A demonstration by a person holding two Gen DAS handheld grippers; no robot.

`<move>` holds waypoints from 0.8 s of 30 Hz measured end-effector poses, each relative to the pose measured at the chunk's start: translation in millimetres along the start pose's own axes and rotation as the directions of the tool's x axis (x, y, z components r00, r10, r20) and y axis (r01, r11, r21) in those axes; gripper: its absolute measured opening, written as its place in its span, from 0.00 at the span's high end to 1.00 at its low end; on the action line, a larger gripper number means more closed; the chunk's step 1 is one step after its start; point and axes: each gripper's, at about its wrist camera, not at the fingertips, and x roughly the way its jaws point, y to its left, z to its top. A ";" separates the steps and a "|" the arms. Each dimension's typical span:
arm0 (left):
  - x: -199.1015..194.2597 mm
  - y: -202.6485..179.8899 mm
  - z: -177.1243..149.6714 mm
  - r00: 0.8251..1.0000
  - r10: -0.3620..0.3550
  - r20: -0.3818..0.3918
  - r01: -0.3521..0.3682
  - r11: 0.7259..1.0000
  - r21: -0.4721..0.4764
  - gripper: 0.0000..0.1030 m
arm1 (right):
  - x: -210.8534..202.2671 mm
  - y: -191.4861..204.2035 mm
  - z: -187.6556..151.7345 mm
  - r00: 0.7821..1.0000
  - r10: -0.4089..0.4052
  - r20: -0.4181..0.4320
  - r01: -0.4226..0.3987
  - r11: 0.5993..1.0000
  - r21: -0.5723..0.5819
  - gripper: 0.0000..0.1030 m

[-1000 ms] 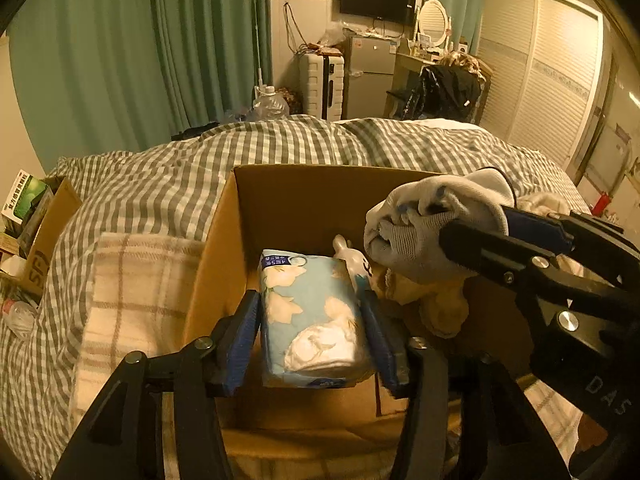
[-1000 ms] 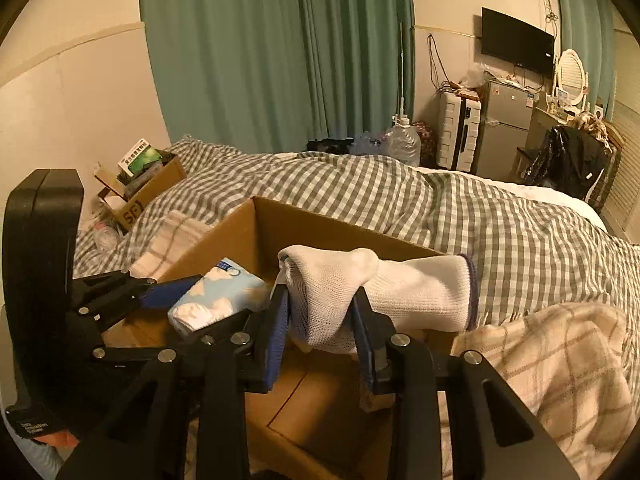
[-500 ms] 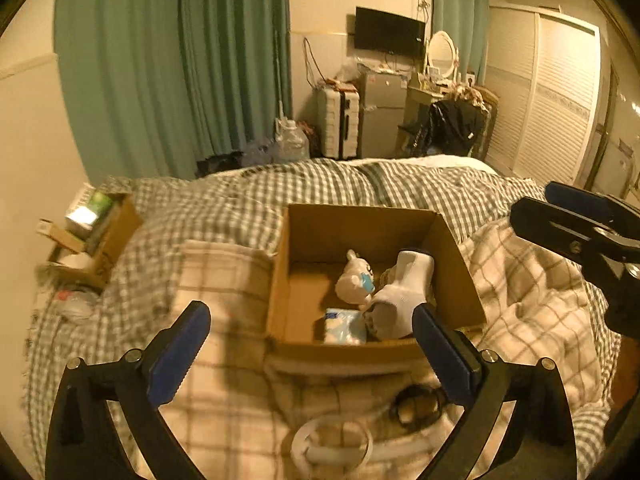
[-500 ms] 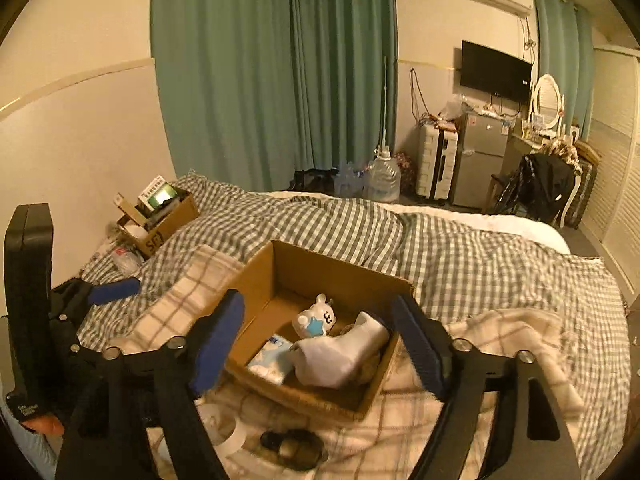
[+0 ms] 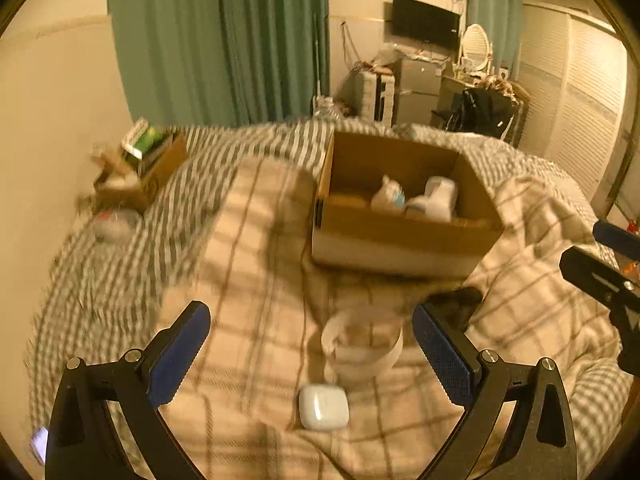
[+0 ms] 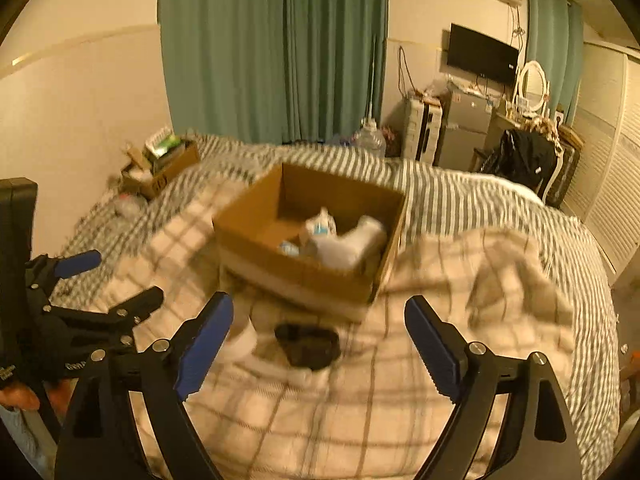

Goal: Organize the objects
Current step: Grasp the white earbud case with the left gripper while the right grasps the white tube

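An open cardboard box [image 5: 400, 236] [image 6: 304, 276] sits on the plaid blanket. Inside it are a white sock [image 5: 438, 200] [image 6: 352, 240], a small white toy [image 5: 386, 196] and a blue tissue pack [image 6: 289, 247]. On the blanket in front lie a white tape roll [image 5: 362, 344] [image 6: 242, 338], a white earbud case [image 5: 323, 407] and a black object [image 5: 456, 304] [image 6: 308, 344]. My left gripper [image 5: 310, 356] is open above the tape roll and case. My right gripper [image 6: 318, 344] is open above the black object.
A second cardboard box [image 5: 140, 172] [image 6: 160, 164] with small items stands at the bed's far left by the wall. The checked duvet [image 6: 480, 200] covers the bed behind. Furniture and a black bag [image 6: 524, 160] stand beyond the bed.
Both grippers let go of the tissue pack and the sock in the box, opened, and pulled back and down toward the items on the blanket.
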 end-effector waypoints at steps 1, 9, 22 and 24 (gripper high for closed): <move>5.6 1.6 -7.3 1.000 0.005 -0.012 -0.005 1.000 -0.008 0.00 | 9.2 -0.1 -8.1 1.000 -0.012 -0.028 0.012 1.000 0.000 0.15; 53.9 5.2 -55.6 0.987 0.019 -0.162 -0.022 1.000 -0.015 0.00 | 60.8 -6.9 -35.5 0.989 -0.027 -0.143 0.028 1.000 0.003 0.15; 93.0 -14.7 -85.9 0.952 0.057 -0.302 -0.032 0.995 0.089 0.49 | 87.2 -10.1 -48.1 0.977 0.018 -0.213 -0.012 0.999 0.031 0.15; 87.8 -13.9 -85.7 0.955 0.062 -0.291 -0.037 0.995 0.091 0.52 | 90.3 -9.3 -49.5 0.975 0.023 -0.222 -0.017 0.999 0.029 0.15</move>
